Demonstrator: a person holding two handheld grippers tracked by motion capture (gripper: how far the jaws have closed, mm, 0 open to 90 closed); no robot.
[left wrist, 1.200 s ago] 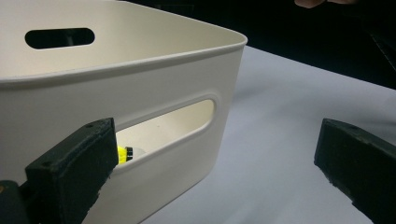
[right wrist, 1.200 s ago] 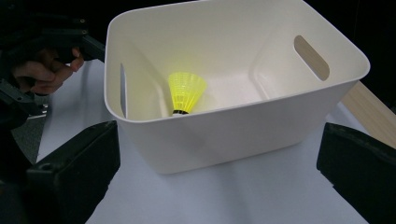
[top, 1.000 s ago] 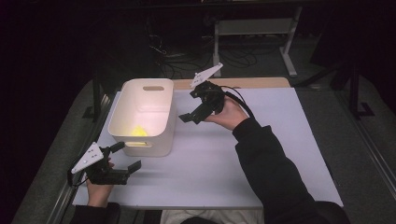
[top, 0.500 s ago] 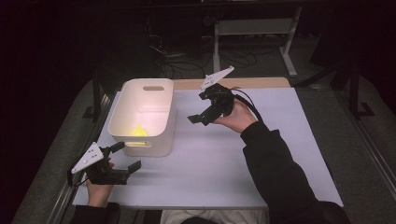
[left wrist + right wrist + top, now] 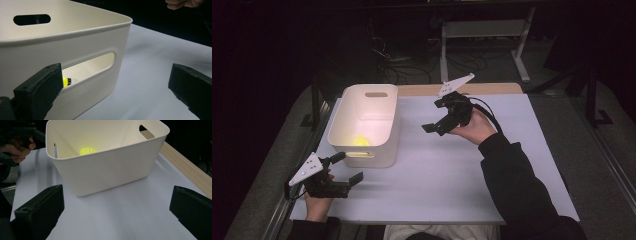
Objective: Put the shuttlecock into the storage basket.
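Note:
A white plastic bin (image 5: 384,130) with handle slots stands at the left of the white table. A yellow object (image 5: 359,141) lies on its floor near the front; through the handle slot I see the same yellow object (image 5: 65,82), and it glows over the rim as the yellow object (image 5: 88,150). My left gripper (image 5: 346,169) is open just in front of the bin's near wall (image 5: 75,50), nothing between its jaws. My right gripper (image 5: 438,120) is open, held above the table right of the bin (image 5: 110,167), facing it, empty.
The white table sheet (image 5: 462,165) spreads bare to the right and front of the bin. A wooden strip (image 5: 482,89) runs along the far edge. A metal stand (image 5: 484,35) and cables lie on the dark floor beyond.
My right gripper has drawn back to the right, away from the bin, and dropped slightly. The left gripper and the bin have stayed put.

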